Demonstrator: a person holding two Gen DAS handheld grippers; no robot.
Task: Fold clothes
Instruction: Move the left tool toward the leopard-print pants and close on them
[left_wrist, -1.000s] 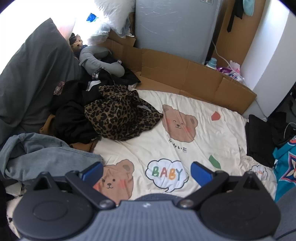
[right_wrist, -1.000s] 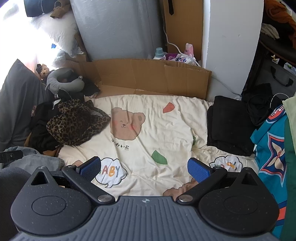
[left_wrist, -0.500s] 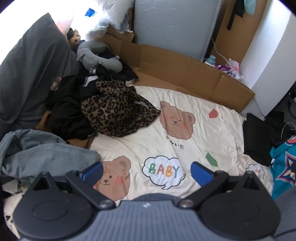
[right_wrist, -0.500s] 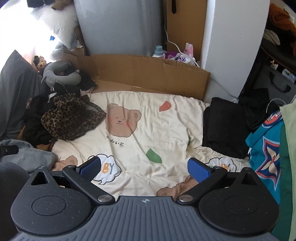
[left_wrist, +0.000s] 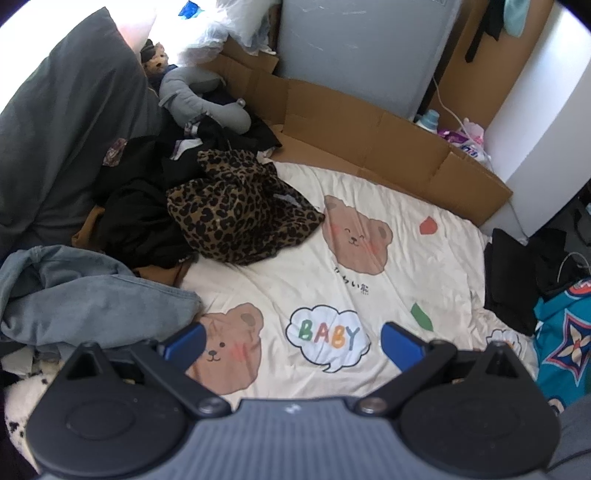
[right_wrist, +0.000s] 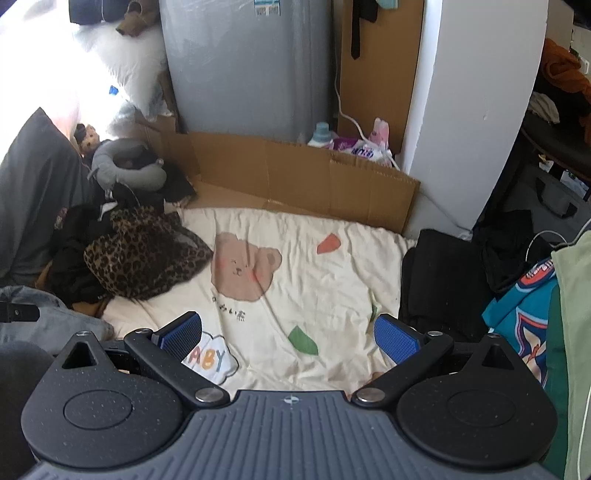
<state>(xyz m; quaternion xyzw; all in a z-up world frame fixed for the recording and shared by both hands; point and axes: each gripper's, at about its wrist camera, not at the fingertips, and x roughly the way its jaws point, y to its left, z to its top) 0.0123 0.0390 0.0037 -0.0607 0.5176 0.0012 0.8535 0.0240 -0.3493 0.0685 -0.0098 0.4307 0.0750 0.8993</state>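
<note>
Leopard-print garment (left_wrist: 236, 210): crumpled, far-left of bear-print bedsheet (left_wrist: 369, 280); nearer left tool (left_wrist: 291, 341). Both tools spread, empty; right tool (right_wrist: 288, 334).

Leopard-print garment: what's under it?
The leopard-print garment lies partly on the bear-print blanket and partly on black clothes, with a brown piece below those. Anything beneath its middle is covered.

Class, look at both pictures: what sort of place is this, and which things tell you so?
Probably a lived-in bedroom: a cream bear-print quilt spread flat, a loose leopard-print garment heaped with dark clothes, and a grey pillow alongside.
</note>
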